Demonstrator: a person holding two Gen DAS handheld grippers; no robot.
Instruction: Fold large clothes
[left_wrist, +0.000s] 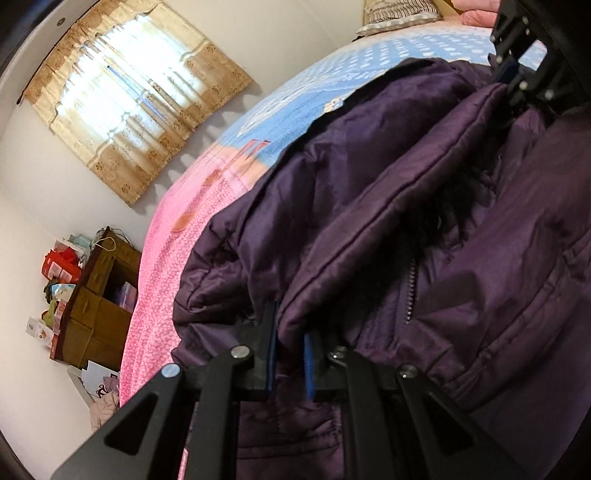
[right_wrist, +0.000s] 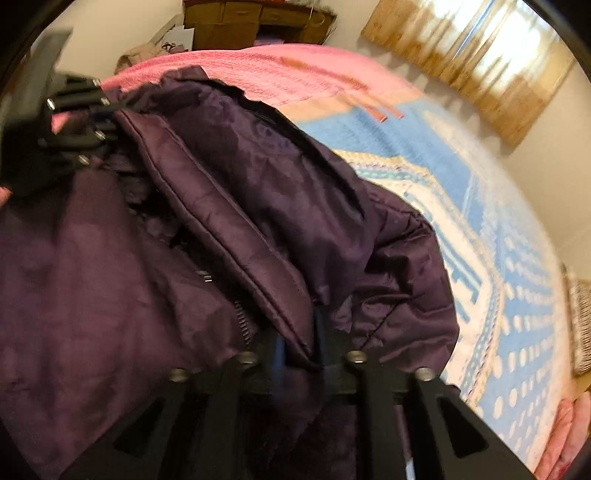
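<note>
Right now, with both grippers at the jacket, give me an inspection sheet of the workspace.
Surface: bed with a pink and blue patterned cover; pillow at its far end.
Job's things: purple padded jacket lies crumpled on the bed, zipper partly visible, a flap folded along its length.
Clutter: nothing seen on the bed besides the jacket and pillow.
Grippers: left gripper is shut on the flap's edge; right gripper has the other end of that flap between its pads, grip unclear.
Cables: nothing seen.
Surroundings: curtained window, wooden shelf unit with boxes and bags beside it.
</note>
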